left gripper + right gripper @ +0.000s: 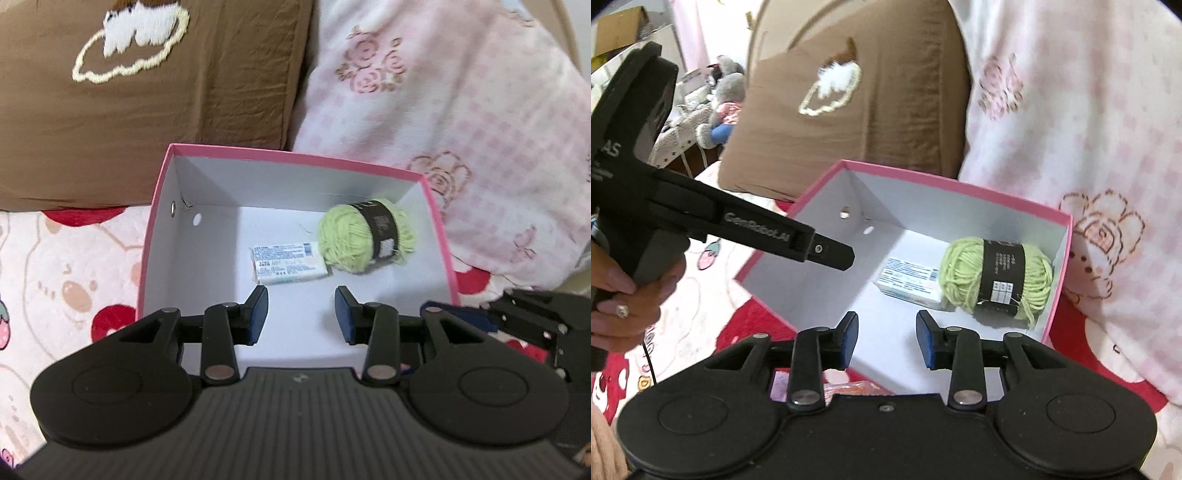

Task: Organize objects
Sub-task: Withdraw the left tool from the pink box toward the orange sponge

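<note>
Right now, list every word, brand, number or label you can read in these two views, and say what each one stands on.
"GenRobot.AI": on the arm of the left hand-held gripper, seen in the right wrist view.
"AS": end of a cut-off word on that gripper's body.
Small white carton in the pink box: blue print and a barcode, too small to read.
Green yarn ball: dark band with small print, too blurred to read.

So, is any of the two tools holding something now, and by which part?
Nothing is held. The left tool and right tool are both open and empty above the pink box.
</note>
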`<state>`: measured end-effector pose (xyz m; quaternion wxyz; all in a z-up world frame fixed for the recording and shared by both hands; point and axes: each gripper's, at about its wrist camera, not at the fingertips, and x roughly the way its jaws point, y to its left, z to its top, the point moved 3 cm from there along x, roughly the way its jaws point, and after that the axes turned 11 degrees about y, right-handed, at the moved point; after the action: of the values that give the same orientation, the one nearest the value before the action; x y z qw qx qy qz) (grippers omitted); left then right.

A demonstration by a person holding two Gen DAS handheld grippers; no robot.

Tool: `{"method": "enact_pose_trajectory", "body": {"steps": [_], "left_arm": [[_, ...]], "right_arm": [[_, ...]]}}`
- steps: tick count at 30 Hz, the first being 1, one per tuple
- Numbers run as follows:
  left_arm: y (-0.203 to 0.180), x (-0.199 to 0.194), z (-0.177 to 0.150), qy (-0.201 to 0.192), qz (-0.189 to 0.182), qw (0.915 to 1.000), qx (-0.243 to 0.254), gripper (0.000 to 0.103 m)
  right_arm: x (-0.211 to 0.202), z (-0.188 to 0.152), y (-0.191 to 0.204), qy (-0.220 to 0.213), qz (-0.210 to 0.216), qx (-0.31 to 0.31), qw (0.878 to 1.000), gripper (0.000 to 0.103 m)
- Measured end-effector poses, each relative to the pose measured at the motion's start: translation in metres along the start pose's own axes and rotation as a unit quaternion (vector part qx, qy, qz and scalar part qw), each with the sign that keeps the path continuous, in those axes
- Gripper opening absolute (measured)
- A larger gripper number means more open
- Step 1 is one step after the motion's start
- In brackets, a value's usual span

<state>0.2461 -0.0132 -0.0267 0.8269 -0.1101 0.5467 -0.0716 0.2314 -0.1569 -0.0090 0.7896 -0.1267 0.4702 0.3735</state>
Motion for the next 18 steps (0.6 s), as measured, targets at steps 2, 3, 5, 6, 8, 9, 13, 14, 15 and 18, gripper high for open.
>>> {"method": "enact_pose_trajectory", "body": {"steps": [2,3,5,6,8,9,13,14,15,18], "left_arm": [[-0.003,-0.012,-0.005,-0.001,-0.001,1.0000,-0.002,0.039],[-0.005,-0.018,-0.008,-0.002,-0.003,1.0000,-0.001,0.039],[-0.011,-0.030,-0.013,-0.003,-0.004,1.0000,0.003,0.039],[-0.014,-0.035,-0.016,-0.002,-0.005,1.0000,0.007,0.039],[-0.019,-0.043,-0.022,0.003,-0.006,0.9999,0.010,0.039],[-0.021,-0.046,-0.025,0.006,-0.007,0.9999,0.014,0.039],[-0.031,-0.066,-0.038,0.007,-0.004,0.9997,0.024,0.039],[-0.032,-0.069,-0.041,0.005,-0.004,0.9997,0.024,0.039],[-0.033,-0.074,-0.046,0.005,-0.003,0.9997,0.024,0.040],[-0.034,-0.084,-0.059,0.003,-0.006,0.9997,0.023,0.041]], "right_arm": [[-0.009,-0.001,0.004,-0.008,0.001,-0.010,1.000,0.040],[-0.009,0.000,0.007,-0.010,0.000,-0.013,1.000,0.040],[-0.017,-0.001,0.010,-0.016,-0.002,-0.021,1.000,0.041],[-0.021,-0.002,0.012,-0.019,-0.005,-0.023,1.000,0.041],[-0.028,-0.004,0.016,-0.023,-0.008,-0.025,0.999,0.042],[-0.031,-0.005,0.017,-0.024,-0.008,-0.026,0.999,0.043],[-0.044,-0.013,0.026,-0.030,-0.019,-0.040,0.999,0.049],[-0.046,-0.015,0.029,-0.031,-0.021,-0.043,0.998,0.051],[-0.049,-0.017,0.031,-0.031,-0.023,-0.045,0.998,0.052],[-0.057,-0.023,0.036,-0.033,-0.026,-0.052,0.998,0.054]]}}
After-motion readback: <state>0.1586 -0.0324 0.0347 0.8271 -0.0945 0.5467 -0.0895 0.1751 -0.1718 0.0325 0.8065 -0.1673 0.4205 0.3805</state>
